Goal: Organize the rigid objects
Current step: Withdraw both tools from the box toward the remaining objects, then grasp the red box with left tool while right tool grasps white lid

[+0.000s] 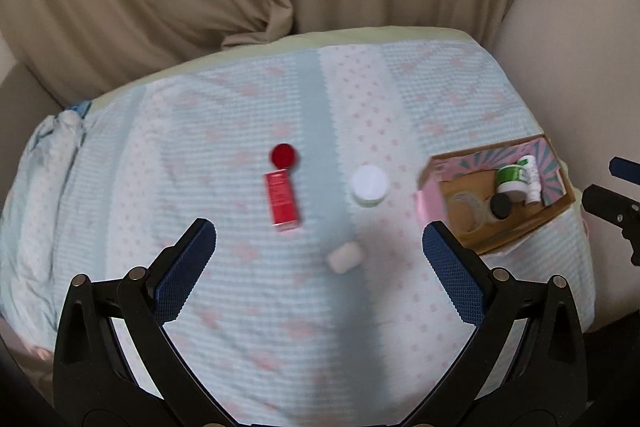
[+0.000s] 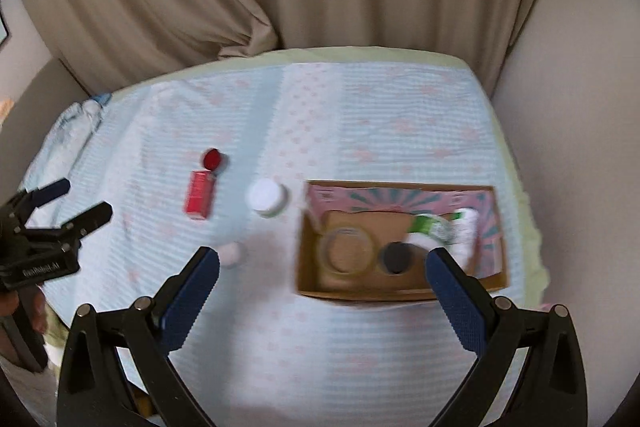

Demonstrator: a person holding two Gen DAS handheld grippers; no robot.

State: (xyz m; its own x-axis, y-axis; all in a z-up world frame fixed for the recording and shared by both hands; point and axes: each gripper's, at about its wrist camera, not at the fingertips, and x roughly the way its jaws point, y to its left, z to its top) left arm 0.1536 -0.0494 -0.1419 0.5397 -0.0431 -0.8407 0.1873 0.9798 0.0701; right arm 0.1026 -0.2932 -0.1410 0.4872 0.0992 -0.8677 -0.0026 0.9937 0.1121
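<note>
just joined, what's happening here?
A person is tidying small items into a cardboard box on a cloth-covered table. Left gripper and right gripper are both open and empty. Already in the box: a tape roll, black cap and green-labelled jar. On the cloth: red box, red cap, white-lidded jar, small white item.

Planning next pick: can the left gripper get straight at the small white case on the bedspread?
Probably yes. The left gripper is open, the small white case lies alone on the bedspread between its fingers, and the red box and white-lidded jar sit apart, farther off.
</note>
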